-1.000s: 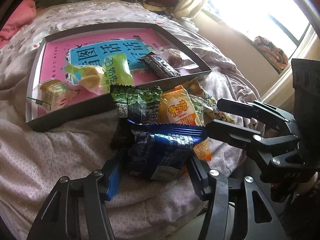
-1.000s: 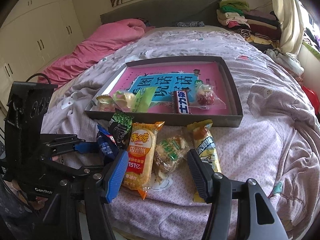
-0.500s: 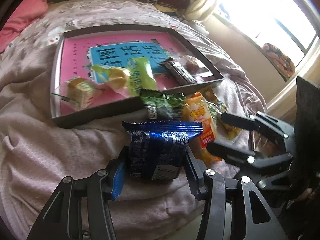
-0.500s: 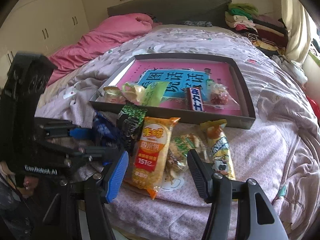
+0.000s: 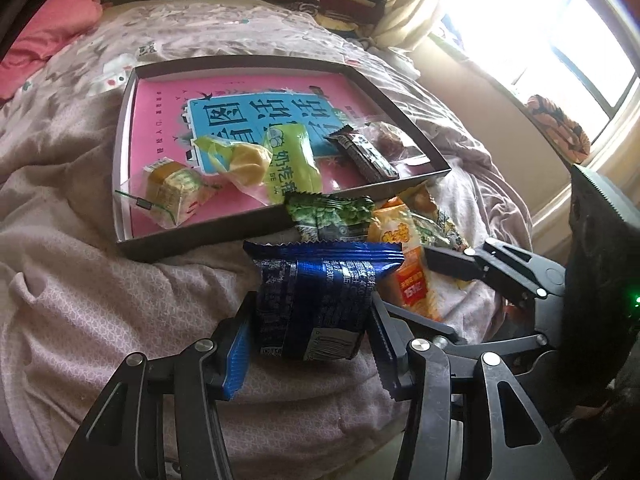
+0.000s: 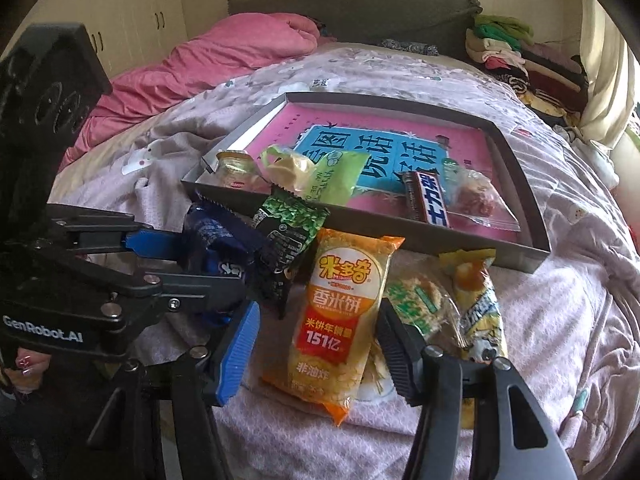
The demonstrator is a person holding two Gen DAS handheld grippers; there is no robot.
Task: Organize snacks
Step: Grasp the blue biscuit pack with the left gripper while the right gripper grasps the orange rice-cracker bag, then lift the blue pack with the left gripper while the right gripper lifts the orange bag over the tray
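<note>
We've got the blue packet (image 5: 320, 300) clamped in the left hand-held gripper (image 5: 308, 344) and lifted off the bed – tray (image 5: 280, 226) next – while the right hand-held gripper (image 6: 316, 348), nothing pinched yet, closes around the orange rice-cracker bag (image 6: 340, 320).

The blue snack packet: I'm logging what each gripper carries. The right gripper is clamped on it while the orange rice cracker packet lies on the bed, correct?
Wrong gripper. The left wrist view shows the left gripper clamped on the blue snack packet. The right gripper is closing around the orange rice cracker packet, which does lie on the bed.

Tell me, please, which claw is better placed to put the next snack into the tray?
Left: its claw is shut on the blue packet, just short of the tray. The right claw is closing around the orange packet.
</note>
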